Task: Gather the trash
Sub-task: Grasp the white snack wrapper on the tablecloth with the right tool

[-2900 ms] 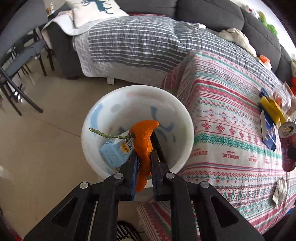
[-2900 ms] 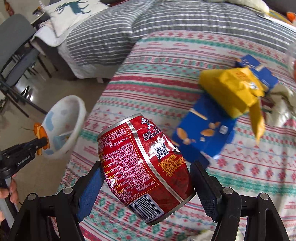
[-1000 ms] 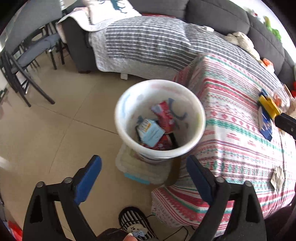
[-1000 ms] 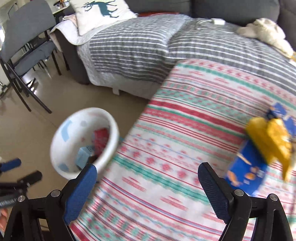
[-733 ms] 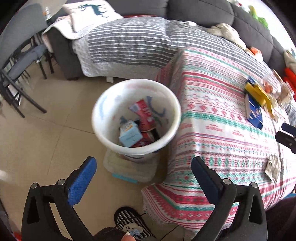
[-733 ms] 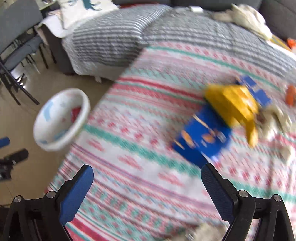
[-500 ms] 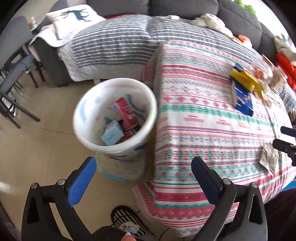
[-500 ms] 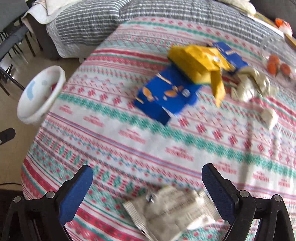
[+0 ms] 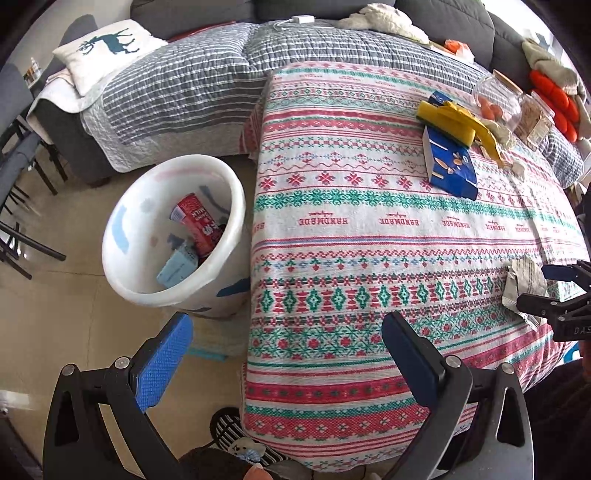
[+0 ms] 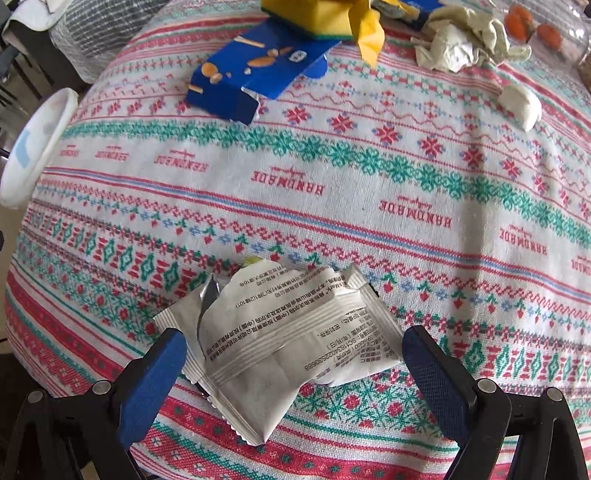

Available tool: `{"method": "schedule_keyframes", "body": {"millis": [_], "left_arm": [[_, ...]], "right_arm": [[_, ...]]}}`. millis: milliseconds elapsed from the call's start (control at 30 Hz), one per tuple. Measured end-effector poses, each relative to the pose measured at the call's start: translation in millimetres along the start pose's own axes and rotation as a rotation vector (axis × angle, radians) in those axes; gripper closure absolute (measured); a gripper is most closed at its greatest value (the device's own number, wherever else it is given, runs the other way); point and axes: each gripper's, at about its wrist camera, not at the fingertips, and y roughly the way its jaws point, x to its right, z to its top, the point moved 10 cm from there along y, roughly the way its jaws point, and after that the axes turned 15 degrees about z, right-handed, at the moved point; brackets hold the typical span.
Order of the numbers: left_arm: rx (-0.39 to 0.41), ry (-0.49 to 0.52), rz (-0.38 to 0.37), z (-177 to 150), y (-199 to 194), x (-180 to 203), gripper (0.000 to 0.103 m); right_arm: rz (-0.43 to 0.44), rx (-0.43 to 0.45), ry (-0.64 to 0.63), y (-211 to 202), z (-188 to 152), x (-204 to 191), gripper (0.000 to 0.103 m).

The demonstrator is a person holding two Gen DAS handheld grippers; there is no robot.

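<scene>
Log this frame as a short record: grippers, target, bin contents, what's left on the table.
left gripper: open, empty, over the table's near edge
right gripper: open, straddling the silver wrapper, not closed on it
bin: white, on the floor beside the table; holds a red can and a light blue carton
still on tablecloth: blue box, yellow packet, crumpled paper, small white piece
next likely: close on the wrapper

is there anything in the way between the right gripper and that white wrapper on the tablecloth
Nothing visible. The right gripper is open with the white wrapper lying flat between its pads on the tablecloth; the other trash sits farther back.
</scene>
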Motion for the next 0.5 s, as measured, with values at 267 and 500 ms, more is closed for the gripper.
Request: {"method": "schedule_keyframes", "body": {"millis": [267,500], "left_arm": [[0.004,-0.005,-0.024,4.5,-6.4,11.7,0.0],[0.007,0.006,-0.035,7.8,-9.7,21.2,0.0]], "right_arm": [[-0.055,-0.012,0.019,5.9,7.7,13.5,0.012],[-0.019,-0.009,0.012,-2.5,5.6,19.6,0.023]]}}
